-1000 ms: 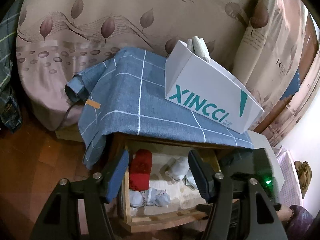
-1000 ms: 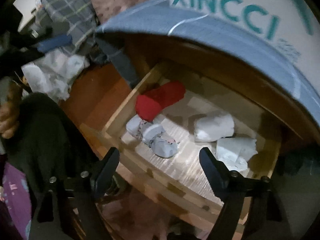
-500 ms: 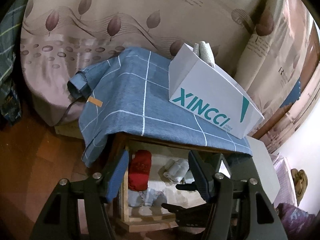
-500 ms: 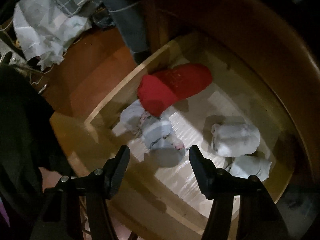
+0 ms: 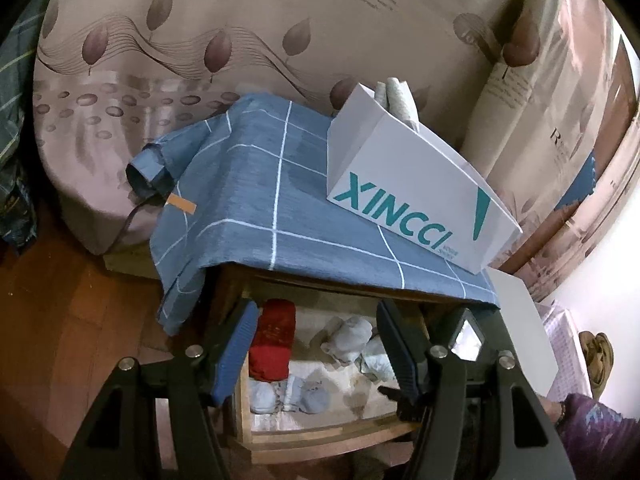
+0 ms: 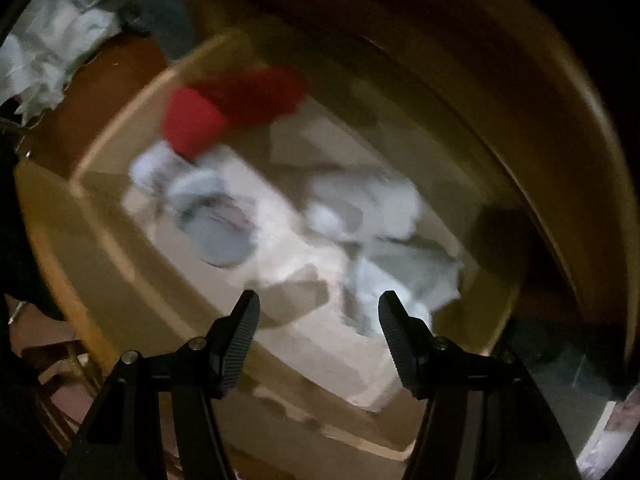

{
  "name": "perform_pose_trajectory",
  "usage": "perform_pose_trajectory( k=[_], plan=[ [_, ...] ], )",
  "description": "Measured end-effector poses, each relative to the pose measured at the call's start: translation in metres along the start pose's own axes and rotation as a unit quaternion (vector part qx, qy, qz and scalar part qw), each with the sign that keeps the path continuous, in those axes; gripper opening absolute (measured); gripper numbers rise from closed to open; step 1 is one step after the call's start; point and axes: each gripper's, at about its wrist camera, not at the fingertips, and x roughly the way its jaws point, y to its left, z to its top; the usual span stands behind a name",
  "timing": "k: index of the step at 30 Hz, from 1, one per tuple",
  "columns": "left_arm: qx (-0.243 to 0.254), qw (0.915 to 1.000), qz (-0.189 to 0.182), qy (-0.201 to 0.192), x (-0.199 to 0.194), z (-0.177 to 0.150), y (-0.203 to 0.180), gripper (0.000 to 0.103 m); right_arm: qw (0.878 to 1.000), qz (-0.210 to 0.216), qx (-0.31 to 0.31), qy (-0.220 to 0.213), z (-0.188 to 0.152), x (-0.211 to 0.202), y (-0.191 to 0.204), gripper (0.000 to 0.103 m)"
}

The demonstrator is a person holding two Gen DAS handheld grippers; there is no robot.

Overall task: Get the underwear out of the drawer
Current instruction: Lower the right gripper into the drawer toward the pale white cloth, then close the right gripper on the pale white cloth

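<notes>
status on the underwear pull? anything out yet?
Done: the wooden drawer is open. In hand: the right gripper, open and empty, is reaching into it near the pale rolled bundles. Left: grasping and lifting; the red rolled garment and the rest remain inside. The left gripper hangs open outside.

My left gripper point(image 5: 316, 344) sits low in the frame's centre, its blue-padded fingers point(image 5: 236, 344) spread wide with nothing between them. My right gripper point(image 6: 318, 332) also fills the bottom centre of its own blurred view, black ribbed fingers point(image 6: 240, 340) parted and bare. Its black body point(image 5: 464, 340) shows at the left view's lower right.
</notes>
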Motion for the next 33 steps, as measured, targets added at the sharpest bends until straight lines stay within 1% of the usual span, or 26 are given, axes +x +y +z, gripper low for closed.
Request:
perform_pose_trajectory(
  k=[1,2,4,6,8,9,11,16,18,22,26,29,31,33],
  plan=[
    [0.000,1.0000,0.000,0.002,0.001,0.000,-0.001,0.063,1.000,-0.016,-0.004,0.008,-0.002,0.007,-0.006,0.059],
    [0.000,1.0000,0.000,0.003,0.002,0.000,-0.002,0.063,1.000,-0.023,-0.008,0.013,-0.003,0.012,-0.009,0.059],
    [0.001,1.0000,0.004,0.006,0.004,0.000,-0.003,0.063,0.999,-0.026,-0.013,0.019,-0.005,0.021,-0.015,0.059],
    [0.001,0.9999,0.005,0.009,0.006,-0.001,-0.004,0.063,0.999,-0.039,-0.022,0.020,-0.004,0.030,-0.021,0.059],
    [0.000,0.9999,0.005,0.011,0.007,0.000,-0.004,0.063,0.999,-0.038,-0.024,0.024,-0.004,0.038,-0.027,0.061],
    [-0.001,0.9999,0.004,0.011,0.007,-0.001,-0.005,0.063,0.999,-0.038,-0.023,0.026,-0.003,0.042,-0.030,0.068],
    [0.000,0.9999,0.003,0.012,0.008,0.000,-0.006,0.063,0.999,-0.034,-0.021,0.026,-0.002,0.049,-0.032,0.076],
    [0.011,0.9997,0.007,0.019,0.012,-0.001,-0.010,0.063,0.999,-0.030,-0.032,0.016,0.007,0.052,-0.037,0.081],
    [0.015,0.9997,0.007,0.020,0.013,-0.002,-0.012,0.063,0.999,-0.024,-0.032,0.013,0.012,0.055,-0.041,0.091],
    [0.021,0.9994,0.009,0.024,0.016,-0.002,-0.014,0.063,0.999,-0.012,-0.044,0.029,0.014,0.070,-0.040,0.092],
    [0.023,0.9993,0.009,0.028,0.019,-0.002,-0.015,0.063,0.996,-0.025,-0.078,0.039,0.018,0.082,-0.032,0.093],
    [0.027,0.9991,0.012,0.032,0.021,-0.002,-0.016,0.063,0.995,-0.027,-0.090,0.030,0.021,0.083,-0.030,0.096],
    [0.030,0.9990,0.014,0.032,0.021,-0.002,-0.017,0.063,0.995,-0.019,-0.098,0.023,0.021,0.080,-0.028,0.096],
    [0.031,0.9988,0.015,0.034,0.023,-0.002,-0.018,0.063,0.995,-0.011,-0.095,0.020,0.018,0.084,-0.038,0.094]
  ],
)
